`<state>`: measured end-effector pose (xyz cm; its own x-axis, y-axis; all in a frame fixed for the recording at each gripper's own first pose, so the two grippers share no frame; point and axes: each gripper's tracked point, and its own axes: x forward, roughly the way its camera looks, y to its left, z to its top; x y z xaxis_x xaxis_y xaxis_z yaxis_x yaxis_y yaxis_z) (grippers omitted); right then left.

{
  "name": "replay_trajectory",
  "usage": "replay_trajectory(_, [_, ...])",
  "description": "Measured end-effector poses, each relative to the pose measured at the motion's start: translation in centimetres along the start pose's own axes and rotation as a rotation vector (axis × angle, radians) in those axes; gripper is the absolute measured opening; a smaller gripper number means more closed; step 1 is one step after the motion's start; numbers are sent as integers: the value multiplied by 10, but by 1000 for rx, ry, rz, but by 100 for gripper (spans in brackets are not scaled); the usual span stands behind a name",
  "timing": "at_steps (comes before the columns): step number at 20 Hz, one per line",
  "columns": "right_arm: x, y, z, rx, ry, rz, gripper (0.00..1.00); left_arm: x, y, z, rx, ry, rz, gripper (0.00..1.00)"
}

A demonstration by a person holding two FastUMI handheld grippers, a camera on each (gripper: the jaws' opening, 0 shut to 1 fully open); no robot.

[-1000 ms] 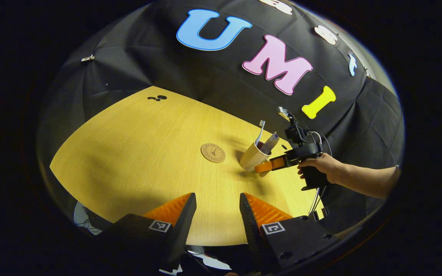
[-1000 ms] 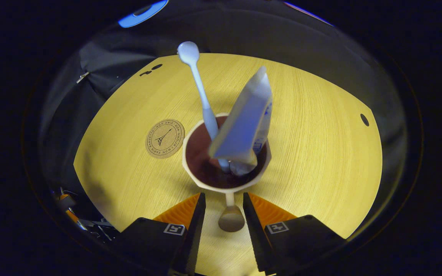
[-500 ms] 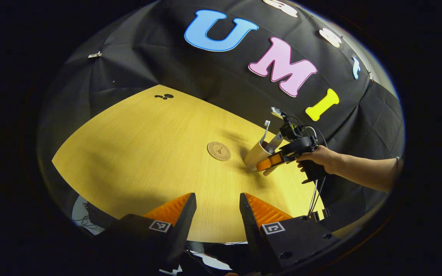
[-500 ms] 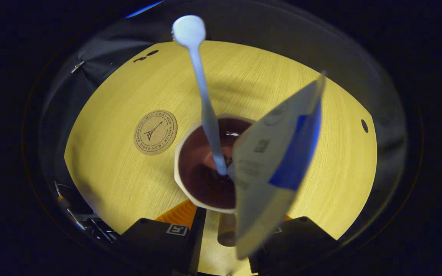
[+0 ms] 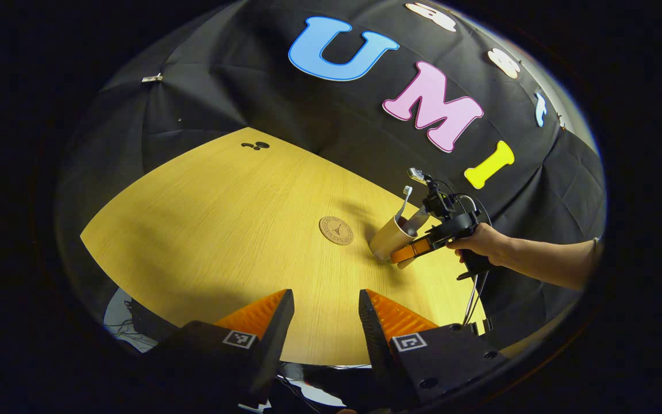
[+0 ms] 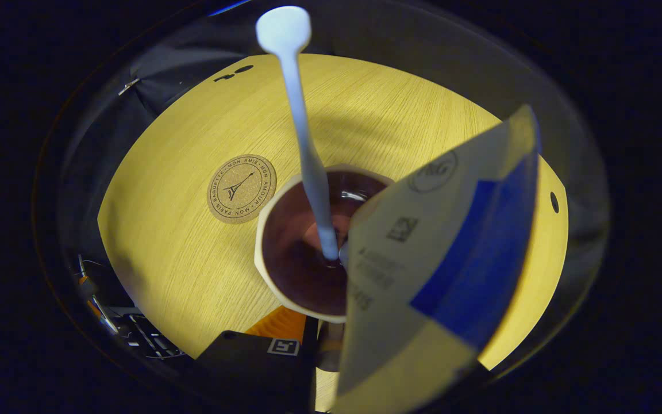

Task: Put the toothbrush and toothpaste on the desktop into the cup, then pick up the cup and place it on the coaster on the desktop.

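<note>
Left gripper view: left tongs (image 5: 326,322) sit at the bottom of the view, fingers apart w/ a clear gap, holding nothing, over the near edge of the worktop (image 5: 210,230). Coaster (image 5: 336,230) lies flat mid-worktop, nothing on it. Cup (image 5: 389,240) is just right of the coaster, not touching it, tilted w/ the rim leaning toward the right tongs (image 5: 408,253). Toothbrush (image 5: 404,198) and toothpaste (image 5: 418,218) stick up out of the cup. Right tongs are at the cup's handle side, a hand (image 5: 480,244) on the grip, forearm coming in from the right. Can't tell from here whether the cup's base touches the worktop.

Right gripper view: looking down into the cup (image 6: 268,230), dark inside, pale rim. Toothbrush (image 6: 302,132) stands in it, head up toward the top of the view, lower end at the cup's bottom. Toothpaste (image 6: 440,270) leans out of the cup toward the camera, very close, covering the lower right incl. one finger of the right tongs (image 6: 325,353). Cup handle (image 6: 331,351) is right beside the visible finger (image 6: 282,325), but w/ the other finger hidden I can't tell if the tongs are clamped on it. Coaster (image 6: 241,188) is just up-left of the cup, a narrow strip of worktop (image 6: 181,259) between them. Cables (image 6: 135,336) show below the worktop's edge, lower left.
</note>
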<state>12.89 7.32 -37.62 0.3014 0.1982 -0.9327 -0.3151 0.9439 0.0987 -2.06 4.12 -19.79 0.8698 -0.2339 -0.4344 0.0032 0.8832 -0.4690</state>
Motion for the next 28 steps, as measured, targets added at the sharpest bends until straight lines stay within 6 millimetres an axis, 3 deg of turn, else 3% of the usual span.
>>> replay_trajectory(8, [-9, 14, 3, -33, -26, 40, 24, 2, -3, 4, 9, -2, -7, 71])
replay_trajectory(17, [-20, 46, 41, -80, -67, 71, 23, 0, 3, 10, 5, -9, -2, 71])
replay_trajectory(28, [-2, 88, 64, -148, -44, 95, 23, -8, 28, 19, -33, -22, 28, 71])
